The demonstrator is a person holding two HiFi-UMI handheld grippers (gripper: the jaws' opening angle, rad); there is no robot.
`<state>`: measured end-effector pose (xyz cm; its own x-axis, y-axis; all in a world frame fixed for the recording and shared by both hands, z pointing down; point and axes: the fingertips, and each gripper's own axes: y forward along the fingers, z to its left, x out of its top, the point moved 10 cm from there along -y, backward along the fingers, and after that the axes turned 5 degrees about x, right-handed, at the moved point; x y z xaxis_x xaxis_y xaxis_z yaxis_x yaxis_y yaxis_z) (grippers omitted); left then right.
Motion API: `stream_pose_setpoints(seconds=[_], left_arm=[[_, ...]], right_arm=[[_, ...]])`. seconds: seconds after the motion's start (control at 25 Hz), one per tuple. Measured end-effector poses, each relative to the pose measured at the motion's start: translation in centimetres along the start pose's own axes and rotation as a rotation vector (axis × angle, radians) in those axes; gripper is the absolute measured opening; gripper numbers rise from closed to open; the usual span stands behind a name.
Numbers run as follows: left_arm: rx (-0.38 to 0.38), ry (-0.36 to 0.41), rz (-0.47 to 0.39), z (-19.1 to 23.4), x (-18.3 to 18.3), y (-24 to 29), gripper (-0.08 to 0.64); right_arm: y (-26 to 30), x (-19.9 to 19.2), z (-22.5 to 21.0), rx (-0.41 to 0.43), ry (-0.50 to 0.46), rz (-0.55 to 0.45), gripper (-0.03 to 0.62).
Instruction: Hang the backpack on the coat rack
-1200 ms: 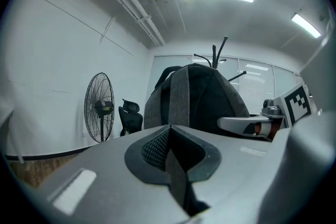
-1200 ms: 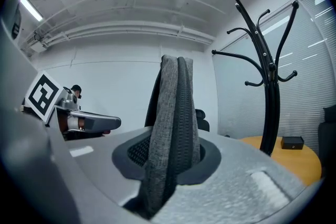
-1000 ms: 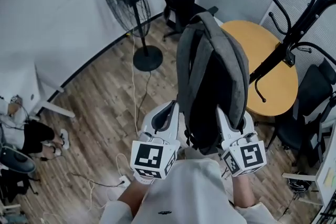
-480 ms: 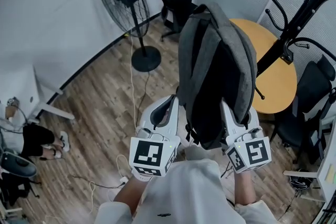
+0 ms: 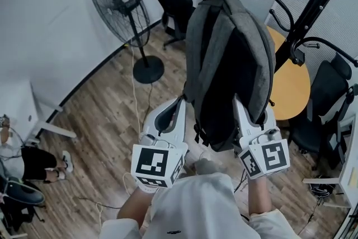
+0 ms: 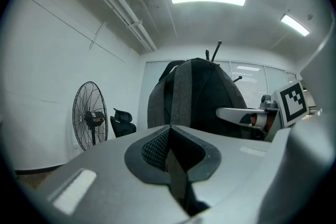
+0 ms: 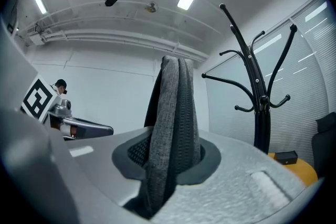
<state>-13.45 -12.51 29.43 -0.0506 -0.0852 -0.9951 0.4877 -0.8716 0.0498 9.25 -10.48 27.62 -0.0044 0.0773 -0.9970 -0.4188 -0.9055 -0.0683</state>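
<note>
grey backpack [image 5: 224,59] mid-frame, left claw [image 5: 180,102] and right claw [image 5: 236,101] at its lower sides, each pinching a strap [image 7: 169,128]

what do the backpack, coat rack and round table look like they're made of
Backpack: grey woven fabric, matte, heathered weave showing on its straps; black panels look like mesh or nylon.
Coat rack: probably metal tube, black, slightly glossy, thin curved hooks.
Table: likely wood or laminate, smooth yellowish top.
</note>
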Motion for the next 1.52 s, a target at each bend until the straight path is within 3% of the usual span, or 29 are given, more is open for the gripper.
stream_pose_setpoints(seconds=[0.96,1.52], left_arm=[[-0.014,-0.005,0.007,0.1,0.2,1.4,0.018],[-0.014,-0.01,0.008,-0.1,0.3,1.6,0.018]], right_arm=[[2.0,1.6,-4.4,-0.138,0.094,-0.1,0.086],[1.8,1.9,-5.9,-0.177,0.147,-0.117,0.086]])
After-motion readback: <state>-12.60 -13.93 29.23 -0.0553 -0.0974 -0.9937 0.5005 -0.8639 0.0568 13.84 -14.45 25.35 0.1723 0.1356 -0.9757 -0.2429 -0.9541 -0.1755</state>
